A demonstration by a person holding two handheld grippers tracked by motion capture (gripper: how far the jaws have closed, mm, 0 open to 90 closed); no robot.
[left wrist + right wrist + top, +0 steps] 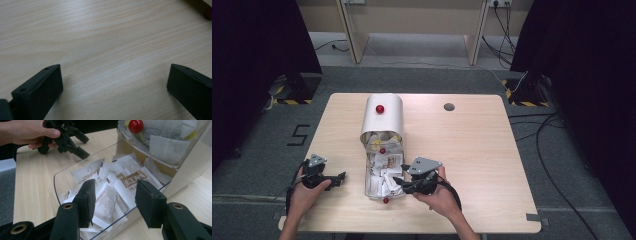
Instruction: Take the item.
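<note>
Right gripper (113, 202) hovers over the open clear tray (56, 180) of white sachets (106, 200), near the desk's (472, 150) front edge, left of centre. Jaws half spread, pinching nothing; sachets lie between and below them. Judgement: lower onto one loose sachet's edge and close on it alone, clear of the tray wall. Sachets are flat, printed paper, overlapping in a heap. Left gripper (113, 82) is spread wide over bare desk.

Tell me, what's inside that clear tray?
The clear tray holds a heap of white paper sachets, some with printed labels. Whatever lies beneath the top layer is covered.
</note>
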